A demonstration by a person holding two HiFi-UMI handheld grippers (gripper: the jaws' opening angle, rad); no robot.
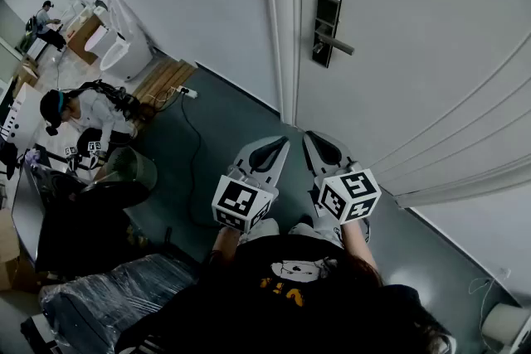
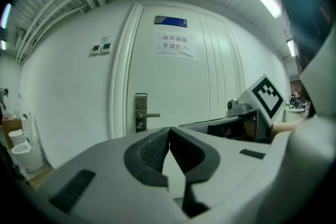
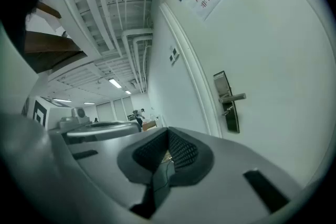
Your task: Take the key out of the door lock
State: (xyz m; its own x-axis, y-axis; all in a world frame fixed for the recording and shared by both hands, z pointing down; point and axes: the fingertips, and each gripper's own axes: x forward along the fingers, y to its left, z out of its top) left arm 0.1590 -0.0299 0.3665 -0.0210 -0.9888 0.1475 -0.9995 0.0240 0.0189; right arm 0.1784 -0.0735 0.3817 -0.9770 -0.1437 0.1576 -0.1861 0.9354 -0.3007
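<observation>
1. Bearing comes first. The door lock [image 1: 327, 27] lies ahead of and above both claws, well apart from them, on the white door [image 1: 415, 54]. I have nothing within reach yet.
2. In the head view my right claw [image 1: 325, 147] sits almost straight below the lock plate. The left claw [image 1: 270, 152] is just beside it, off toward the door frame. I judge the right claw the nearer one, and the one to send.
3. In the right gripper view the lock stands above and to the right of that claw's tips. The approach therefore has to climb and swing that way before closing in.
4. Just under the lever [image 3: 237, 96], against the plate, I see a small stub that I take for the key [image 3: 226, 110]. It is too small for me to be sure of its shape. If it is the key, I judge that its long axis runs out of the door face toward the claw. The pull would then be straight back along that line, not sideways.
5. Both claws are closed tip to tip with nothing between the pads. The right claw must spread before it meets the key, then pinch the head across its flat sides.
</observation>
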